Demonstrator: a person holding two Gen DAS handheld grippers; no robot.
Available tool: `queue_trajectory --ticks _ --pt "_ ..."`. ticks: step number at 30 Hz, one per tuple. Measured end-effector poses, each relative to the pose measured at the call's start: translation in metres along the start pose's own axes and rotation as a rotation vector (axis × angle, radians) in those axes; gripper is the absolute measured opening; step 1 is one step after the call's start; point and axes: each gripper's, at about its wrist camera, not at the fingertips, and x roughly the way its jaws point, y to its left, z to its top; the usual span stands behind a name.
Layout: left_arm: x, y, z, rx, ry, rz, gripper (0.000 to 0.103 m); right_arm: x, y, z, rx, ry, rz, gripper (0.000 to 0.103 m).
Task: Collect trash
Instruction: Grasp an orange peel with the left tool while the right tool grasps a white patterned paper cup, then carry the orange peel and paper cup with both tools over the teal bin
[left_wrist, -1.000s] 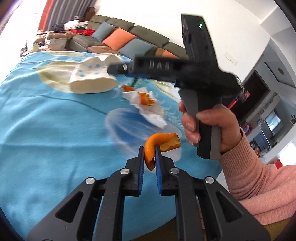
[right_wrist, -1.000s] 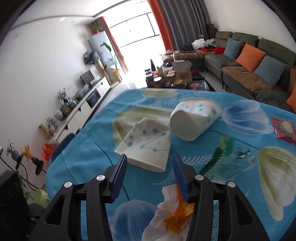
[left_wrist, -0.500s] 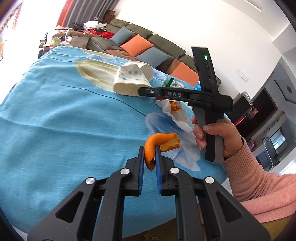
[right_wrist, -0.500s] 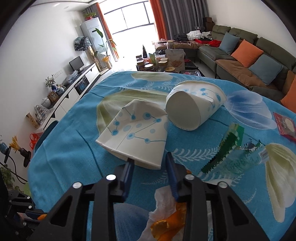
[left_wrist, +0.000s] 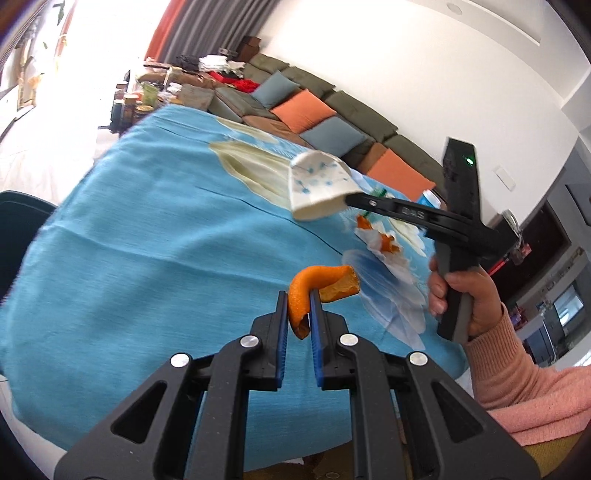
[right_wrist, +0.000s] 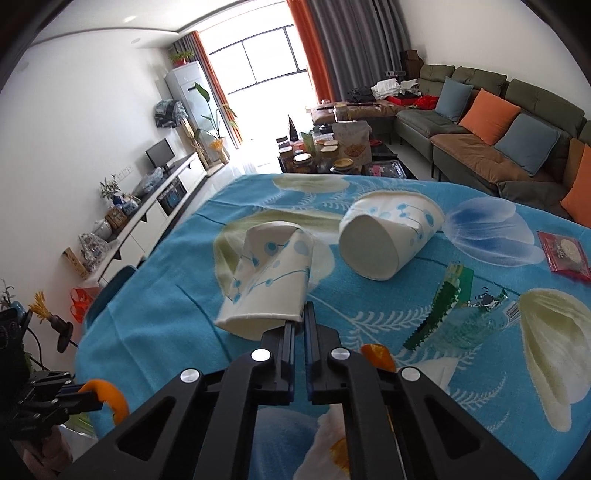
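Two hand-held grippers work over a desk (right_wrist: 155, 295) draped in a blue floral cloth. The left gripper (left_wrist: 298, 306) has its jaws clamped on a curl of orange peel (left_wrist: 321, 286), held above the cloth. The right gripper (right_wrist: 299, 325) has its jaws pressed together on the rim of a crushed paper cup (right_wrist: 271, 284) lying on its side near the desk's middle. A second paper cup (right_wrist: 388, 240), a green wrapper (right_wrist: 448, 306) and a tissue holding peel scraps (left_wrist: 384, 245) lie nearby, not yet collected. The pinch catches only a thin edge of cup wall — lifted quickly, it could tear or slide free. The peel is gripped near one end, so a jolt might twist it out.
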Motion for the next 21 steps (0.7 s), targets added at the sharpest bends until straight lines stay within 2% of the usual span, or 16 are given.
queue_trajectory --ticks 11,21 --pt "-0.028 0.021 0.004 -0.034 -0.068 0.057 0.011 -0.02 0.02 0.001 0.018 -0.033 0.136 0.002" --pt "-0.054 0.038 0.004 -0.057 -0.114 0.115 0.011 -0.017 0.049 -0.001 -0.01 -0.028 0.214 0.002"
